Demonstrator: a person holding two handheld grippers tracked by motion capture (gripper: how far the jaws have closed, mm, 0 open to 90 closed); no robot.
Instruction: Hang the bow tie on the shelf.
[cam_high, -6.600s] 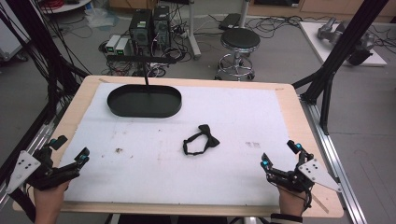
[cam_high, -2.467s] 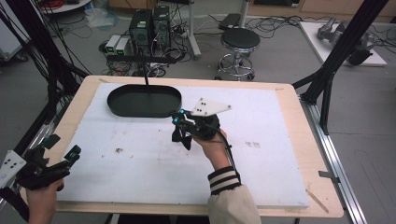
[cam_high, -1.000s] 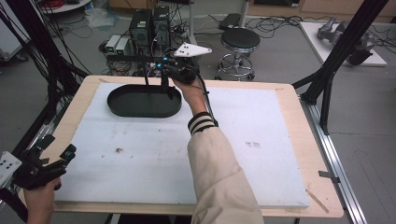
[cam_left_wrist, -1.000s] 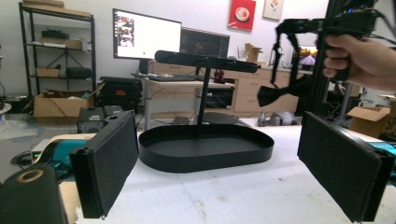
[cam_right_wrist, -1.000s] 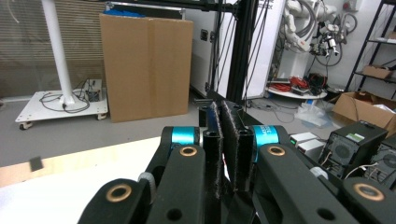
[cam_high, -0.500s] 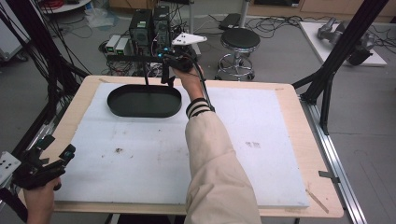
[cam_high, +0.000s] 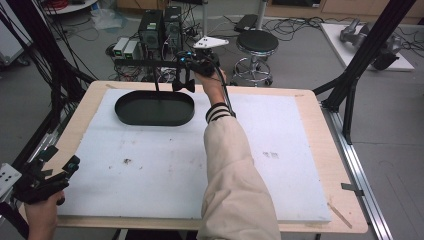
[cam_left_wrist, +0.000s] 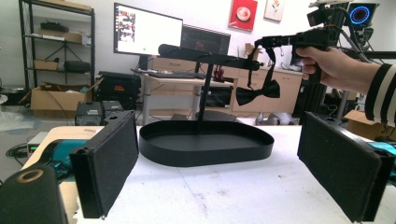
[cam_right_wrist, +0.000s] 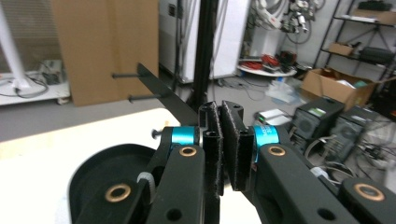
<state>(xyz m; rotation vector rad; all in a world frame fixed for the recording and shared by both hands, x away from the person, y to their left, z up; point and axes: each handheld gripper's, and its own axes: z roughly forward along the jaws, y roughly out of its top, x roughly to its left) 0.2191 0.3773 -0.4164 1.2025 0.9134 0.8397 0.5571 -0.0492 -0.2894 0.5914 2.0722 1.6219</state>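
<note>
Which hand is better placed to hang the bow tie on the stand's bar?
The right. Its claw is shut on the bow tie's strap, holding the bow tie up beside the stand's bar. The left claw sits open at the table's near edge, far from the stand.

A: Right arm's in a cream sleeve with a knit cuff, black with white stripes.

B: The right gripper is all black, with teal collars by the fingers, brass-ringed screws along the links and a grey three-cornered plate on top.

A: The left gripper is black too, with a teal bit at the tip. Its fingers are wide flat slabs faced in rough black foam.
</note>
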